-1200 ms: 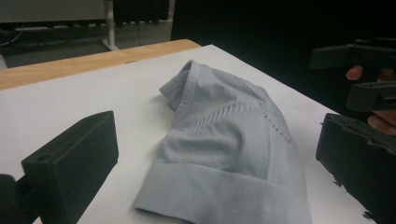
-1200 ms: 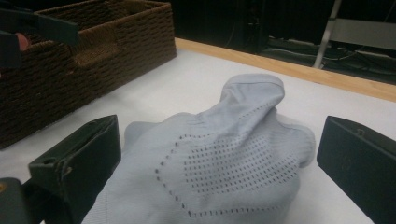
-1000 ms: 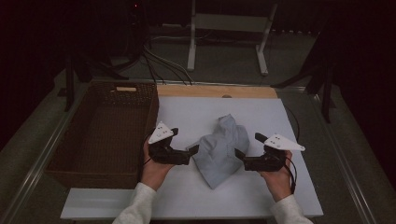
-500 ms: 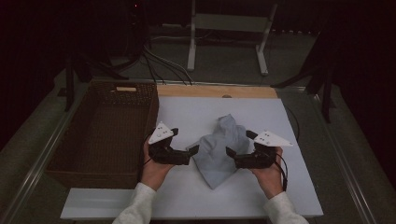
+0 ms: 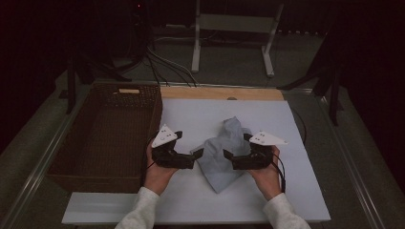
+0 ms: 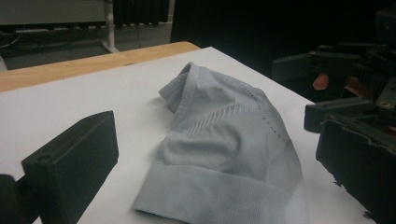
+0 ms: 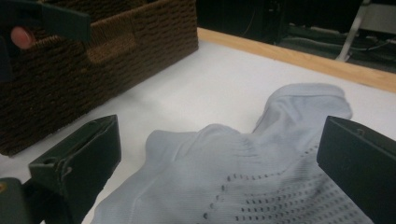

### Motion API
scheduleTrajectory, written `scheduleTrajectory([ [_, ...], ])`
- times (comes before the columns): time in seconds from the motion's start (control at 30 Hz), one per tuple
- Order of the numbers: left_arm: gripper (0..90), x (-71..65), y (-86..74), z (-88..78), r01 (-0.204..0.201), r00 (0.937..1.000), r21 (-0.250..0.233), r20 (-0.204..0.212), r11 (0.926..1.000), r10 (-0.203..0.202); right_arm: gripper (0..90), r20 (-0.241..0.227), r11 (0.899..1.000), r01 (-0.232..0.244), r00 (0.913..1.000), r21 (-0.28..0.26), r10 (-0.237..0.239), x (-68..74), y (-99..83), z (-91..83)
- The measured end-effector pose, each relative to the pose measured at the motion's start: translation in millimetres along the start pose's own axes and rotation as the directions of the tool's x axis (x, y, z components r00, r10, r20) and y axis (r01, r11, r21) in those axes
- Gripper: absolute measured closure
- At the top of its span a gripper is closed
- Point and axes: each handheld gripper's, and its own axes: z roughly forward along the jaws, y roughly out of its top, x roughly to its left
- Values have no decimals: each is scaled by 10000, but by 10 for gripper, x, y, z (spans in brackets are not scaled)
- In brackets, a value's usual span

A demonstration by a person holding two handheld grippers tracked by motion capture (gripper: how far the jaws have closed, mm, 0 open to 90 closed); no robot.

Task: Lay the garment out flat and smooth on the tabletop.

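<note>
Your left gripper [image 5: 198, 154] and right gripper [image 5: 228, 155] sit on each side of the cloth [image 5: 223, 150], both with jaws wide apart, holding nothing.

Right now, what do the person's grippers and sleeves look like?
Both the left gripper and right gripper are black with blocky jaws, each topped by a pale three-cornered plate. A thin dark cable loops by the right one. The sleeves are white.

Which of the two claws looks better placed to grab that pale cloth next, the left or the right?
Probably the right. The right claw is open with the pale grey knitted garment lying between its jaws in its own view. The left claw, also open, sits at the garment's edge, nearer the brown wicker basket.
</note>
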Motion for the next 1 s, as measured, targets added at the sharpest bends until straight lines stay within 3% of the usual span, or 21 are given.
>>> scheduleTrajectory([
  [0.5, 0, 1, 3, -5, 11, 10000, -34, -3, 10000, -11, 3, -126, 9968, -9, 9999, 798, 19, 119, -28, 203],
  [1.0, 1, -1, 2, -5, -3, 10000, -27, -5, 10000, 3, 64, 81, 9809, 201, 9997, 1933, -221, 134, -129, 288],
])
